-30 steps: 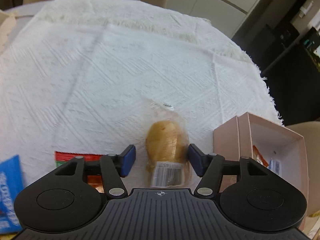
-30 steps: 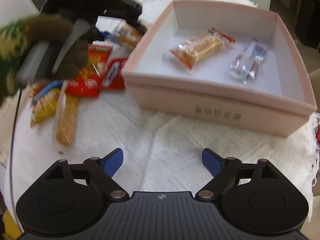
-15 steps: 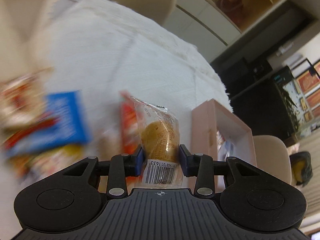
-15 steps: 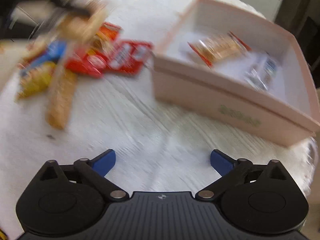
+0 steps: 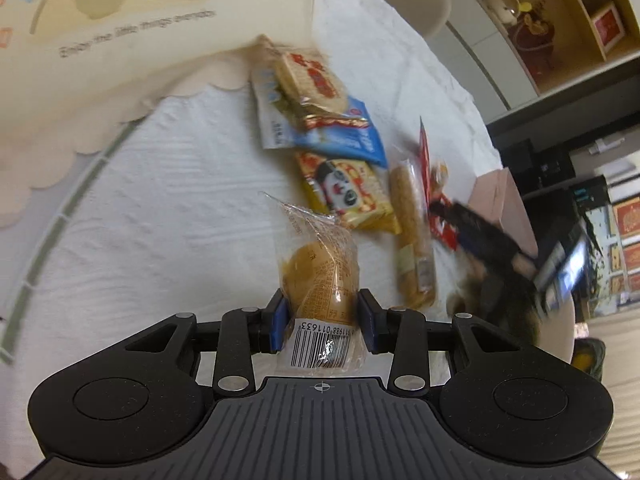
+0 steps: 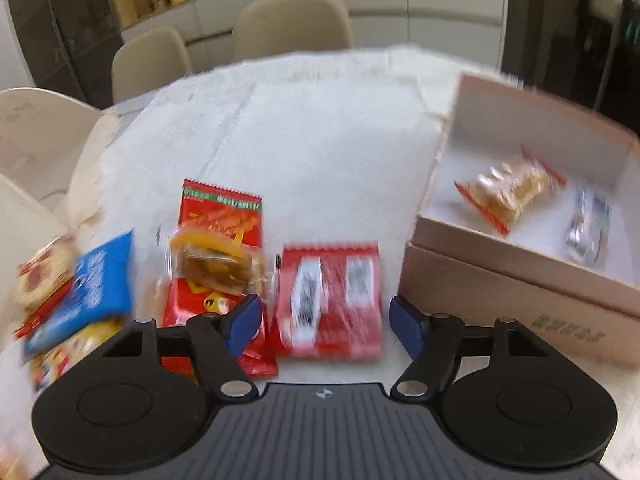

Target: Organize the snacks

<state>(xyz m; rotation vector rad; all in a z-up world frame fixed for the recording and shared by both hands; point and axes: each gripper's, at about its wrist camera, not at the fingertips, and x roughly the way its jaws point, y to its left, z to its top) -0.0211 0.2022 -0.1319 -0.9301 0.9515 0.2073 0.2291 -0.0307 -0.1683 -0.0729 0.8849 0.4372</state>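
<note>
My left gripper (image 5: 322, 322) is shut on a clear-wrapped yellow pastry (image 5: 320, 276) and holds it above the white cloth. Beyond it lie a yellow panda pack (image 5: 346, 194), a blue pack (image 5: 340, 136) and a long cracker bar (image 5: 412, 240). My right gripper (image 6: 322, 322) is open and empty, its jaws on either side of a red snack pack (image 6: 330, 300) lying on the cloth. Left of that pack lie a taller red pack (image 6: 220, 216), a wrapped brown cake (image 6: 218, 266) and the blue pack (image 6: 90, 284). The pink box (image 6: 516, 276) at the right holds two snacks.
A cream printed box (image 5: 132, 20) stands at the far left of the snack pile. The other hand and gripper show as a dark blur (image 5: 496, 256) at the right in the left wrist view. Beige chairs (image 6: 290, 24) stand past the round table.
My left gripper has closed on the pastry, lifted it and swung left toward the snack pile. My right gripper has moved left from the pink box and down over the red pack.
</note>
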